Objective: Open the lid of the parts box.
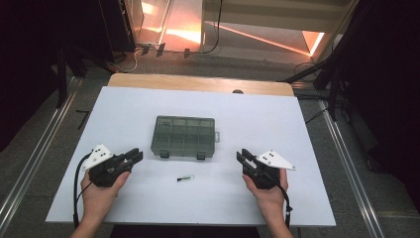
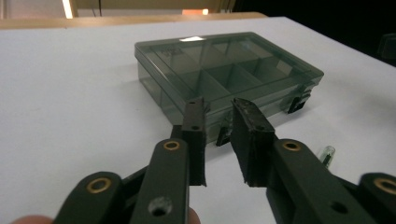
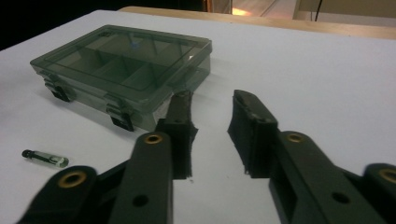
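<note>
Small clear vial, dark-capped, lying flat

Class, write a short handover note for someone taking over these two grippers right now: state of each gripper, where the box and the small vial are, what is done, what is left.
Left gripper: open, holding nothing, over the table left of the box.
Right gripper: open, holding nothing, to the box's right.
Box: grey see-through compartment box at mid-table, lid down, both front latches look fastened.
Vial: small, lying on its side on the table in front of the box, between the grippers, touched by neither.
Done: nothing visible yet.
Left, probably: unlatch the box, lift the lid, pick up the vial and put it in a compartment.
</note>
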`<state>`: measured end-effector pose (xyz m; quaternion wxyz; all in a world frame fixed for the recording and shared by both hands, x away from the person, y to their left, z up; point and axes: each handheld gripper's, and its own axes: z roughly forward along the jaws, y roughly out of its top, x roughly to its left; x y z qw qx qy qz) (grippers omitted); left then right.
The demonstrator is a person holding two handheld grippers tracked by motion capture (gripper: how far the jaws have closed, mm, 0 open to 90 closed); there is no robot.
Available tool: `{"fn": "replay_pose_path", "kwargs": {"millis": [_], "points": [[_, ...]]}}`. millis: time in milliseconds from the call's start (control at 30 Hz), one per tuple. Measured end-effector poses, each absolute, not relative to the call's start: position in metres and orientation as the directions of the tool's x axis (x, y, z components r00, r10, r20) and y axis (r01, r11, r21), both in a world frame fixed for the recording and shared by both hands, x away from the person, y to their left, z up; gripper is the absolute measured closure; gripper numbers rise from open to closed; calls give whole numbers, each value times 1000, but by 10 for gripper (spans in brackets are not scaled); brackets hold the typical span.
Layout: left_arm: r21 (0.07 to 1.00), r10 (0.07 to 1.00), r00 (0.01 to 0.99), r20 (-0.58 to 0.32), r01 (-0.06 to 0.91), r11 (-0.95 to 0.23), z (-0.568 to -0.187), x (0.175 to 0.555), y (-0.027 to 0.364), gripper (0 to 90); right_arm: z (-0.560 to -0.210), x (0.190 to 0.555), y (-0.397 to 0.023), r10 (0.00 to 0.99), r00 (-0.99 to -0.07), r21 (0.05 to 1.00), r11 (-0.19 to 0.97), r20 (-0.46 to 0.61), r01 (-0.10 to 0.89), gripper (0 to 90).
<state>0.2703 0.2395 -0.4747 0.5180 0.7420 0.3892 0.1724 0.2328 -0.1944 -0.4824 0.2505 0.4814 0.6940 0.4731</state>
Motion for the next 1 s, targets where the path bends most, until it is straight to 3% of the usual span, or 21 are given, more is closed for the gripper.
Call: {"fn": "replay_pose_path", "kwargs": {"millis": [200,333,700,1000], "points": [[886,746,640,-186,437,-155,-475,283,230,889,-480,244,-180,896,-432,883,118,102,454,900],[878,730,653,-203,451,-160,-471,293,225,900,-480,261,-171,879,-447,841,113,163,529,900],[859,728,664,-169,462,-222,-469,319,227,900,-476,279,-163,861,-492,827,179,130,532,900],[825,738,649,-183,510,-244,-485,324,239,900,-492,286,-172,820,-539,801,186,191,568,900]]}}
